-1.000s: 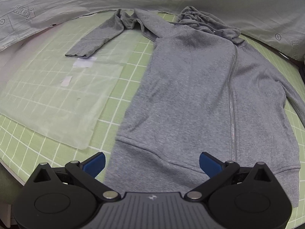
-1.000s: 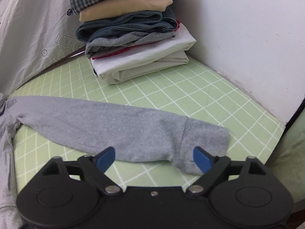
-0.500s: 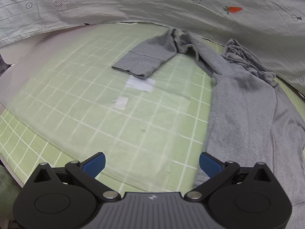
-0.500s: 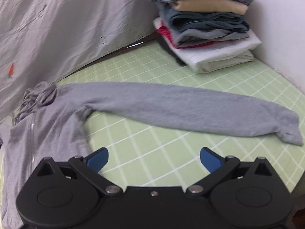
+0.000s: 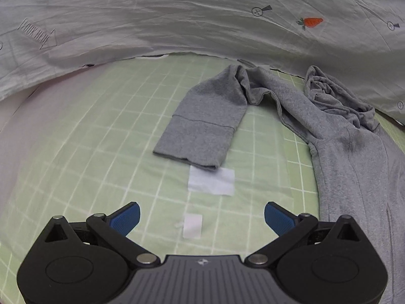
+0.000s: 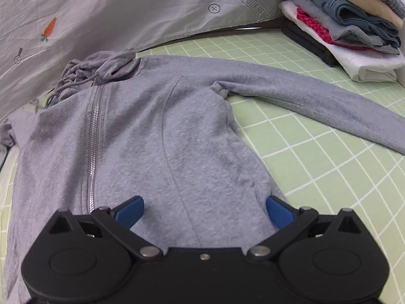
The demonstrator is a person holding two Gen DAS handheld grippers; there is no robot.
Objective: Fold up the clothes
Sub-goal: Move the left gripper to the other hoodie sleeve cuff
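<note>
Left gripper (image 5: 201, 218) at bottom centre, jaws wide apart, nothing between them. Beneath, a green grid mat (image 5: 106, 136) with two white patches (image 5: 211, 182). Centre frame, a grey sleeve (image 5: 202, 129) folded back, cuff just touching the larger patch. Hoodie (image 5: 354, 152) body down the right edge, hood bunched upper right. Pale sheet (image 5: 177, 17) across the top, carrot print (image 5: 312, 22) upper right.

Hoodie (image 6: 157, 131) on mat (image 6: 329, 177), stack (image 6: 354, 30) behind
</note>
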